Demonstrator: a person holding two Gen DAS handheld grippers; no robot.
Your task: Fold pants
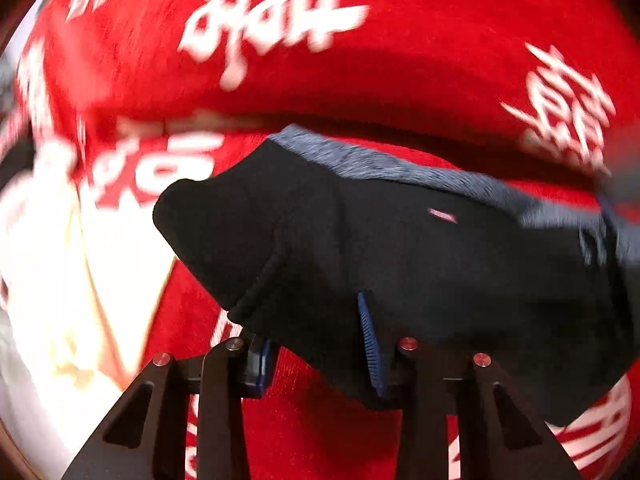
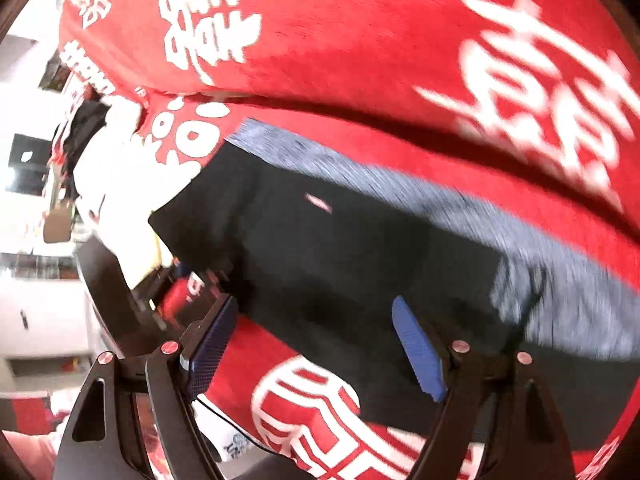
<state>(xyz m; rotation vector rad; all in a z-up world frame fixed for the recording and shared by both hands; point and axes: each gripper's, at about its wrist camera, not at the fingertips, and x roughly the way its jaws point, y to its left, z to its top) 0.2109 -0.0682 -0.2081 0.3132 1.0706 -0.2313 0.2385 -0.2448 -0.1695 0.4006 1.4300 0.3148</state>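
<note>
The black pants (image 1: 400, 248), with a grey-blue waistband (image 1: 360, 160) along their upper edge, lie bunched across the middle of both frames on a red cloth (image 1: 400, 60) printed with white characters too blurred to read; a small pinkish tag (image 1: 442, 215) on them is illegible too. Folding looks partway at best, with no neat fold visible. The left claw (image 1: 316, 348) and right claw (image 2: 316, 344) each stand apart at the lower frame, the pants' edge between or over their fingers.
</note>
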